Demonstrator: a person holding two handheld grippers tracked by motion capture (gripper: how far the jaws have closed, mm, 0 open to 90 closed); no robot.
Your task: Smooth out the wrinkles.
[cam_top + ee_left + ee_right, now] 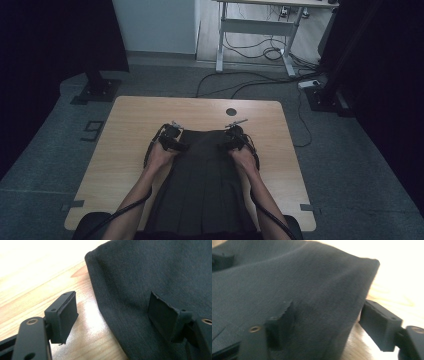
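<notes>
A dark pleated skirt (202, 175) lay lengthwise down the middle of the wooden table (125, 145), its narrow waist end toward the far edge and its wider hem running off the near edge toward the person. The left gripper (179, 145) sat at the waist's left corner and the right gripper (226, 145) at its right corner, each in a hand, with forearms coming up from the near side.

The high view gave this layout but not how the jaws stood. The left gripper view did: the jaws were apart, one over bare wood and the other over the cloth, and the skirt's edge (105, 307) ran between them with clear space on either side, so nothing was gripped. The right gripper view showed the same mirrored: one jaw over the fabric (287, 285), the other beyond the corner above the table, spread wide and pinching nothing; the fabric there bulged up slightly at the corner.

Farther out, the high view alone showed a round dark grommet (230, 111) in the tabletop beyond the waist, grey carpet (350, 165), loose cables (250, 82), and a desk frame (255, 27).
</notes>
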